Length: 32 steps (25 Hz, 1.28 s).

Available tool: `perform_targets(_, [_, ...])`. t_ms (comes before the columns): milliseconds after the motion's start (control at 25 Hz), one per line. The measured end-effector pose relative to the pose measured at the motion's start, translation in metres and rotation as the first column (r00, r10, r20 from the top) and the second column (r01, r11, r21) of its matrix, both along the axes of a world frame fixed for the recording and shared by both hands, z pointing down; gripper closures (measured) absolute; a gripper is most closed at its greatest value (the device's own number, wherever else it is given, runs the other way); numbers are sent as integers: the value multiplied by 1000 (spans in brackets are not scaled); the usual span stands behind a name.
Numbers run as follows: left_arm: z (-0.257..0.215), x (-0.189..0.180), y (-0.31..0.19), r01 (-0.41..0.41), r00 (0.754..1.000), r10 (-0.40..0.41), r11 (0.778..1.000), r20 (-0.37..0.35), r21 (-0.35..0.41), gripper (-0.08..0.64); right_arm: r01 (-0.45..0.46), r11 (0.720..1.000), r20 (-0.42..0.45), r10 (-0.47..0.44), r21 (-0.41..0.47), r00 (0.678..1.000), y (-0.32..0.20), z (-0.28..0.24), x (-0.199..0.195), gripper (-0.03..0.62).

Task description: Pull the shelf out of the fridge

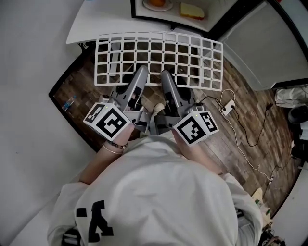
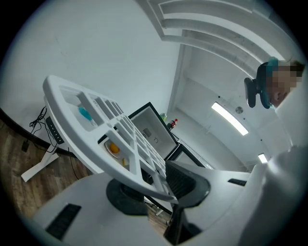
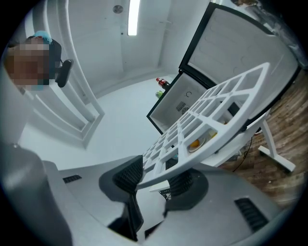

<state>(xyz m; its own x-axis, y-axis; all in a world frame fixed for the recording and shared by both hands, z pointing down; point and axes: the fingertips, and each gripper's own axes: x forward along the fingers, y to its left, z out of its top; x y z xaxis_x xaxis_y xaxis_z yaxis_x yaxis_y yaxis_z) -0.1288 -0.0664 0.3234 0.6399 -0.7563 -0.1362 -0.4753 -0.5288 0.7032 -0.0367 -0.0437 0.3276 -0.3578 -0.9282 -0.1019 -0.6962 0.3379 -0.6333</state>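
A white grid shelf [image 1: 159, 60] hangs in the air over the wooden floor, out in front of the small black-framed fridge [image 1: 169, 10]. My left gripper [image 1: 140, 73] is shut on its near edge, left of the middle. Beside it, my right gripper [image 1: 166, 77] is shut on the same edge. In the left gripper view the shelf [image 2: 96, 127] slants away from the left gripper [image 2: 156, 185], its rim clamped between the two dark pads [image 2: 185, 180]. From the right gripper [image 3: 155, 181], the shelf [image 3: 216, 113] slopes up to the right, its rim nipped between the pads [image 3: 129, 175].
The fridge [image 3: 185, 101] stands open on a white table [image 1: 96, 21], with a plate of orange food [image 1: 158, 4] inside. A red-capped bottle [image 3: 162, 82] stands on top of it. A cable and power strip [image 1: 228, 106] lie on the floor at right. A white wall is at left.
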Motion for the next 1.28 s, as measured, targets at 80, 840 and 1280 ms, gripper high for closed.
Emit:
perform_targets(80, [1, 0, -1, -2, 1000, 2, 1000, 4, -4, 446, -3, 1000, 3, 3, -6, 1000, -1, 1, 0, 439])
perform_targets(840, [-1, 3, 0, -24, 1000, 24, 1000, -7, -10, 449, -23, 1000, -7, 23, -2, 1000, 3, -1, 2, 437])
perform_targets(1280, [-2, 46, 68, -6, 1000, 6, 1000, 13, -25, 449, 1, 1000, 5, -1, -14, 1000, 68, -2, 46, 436])
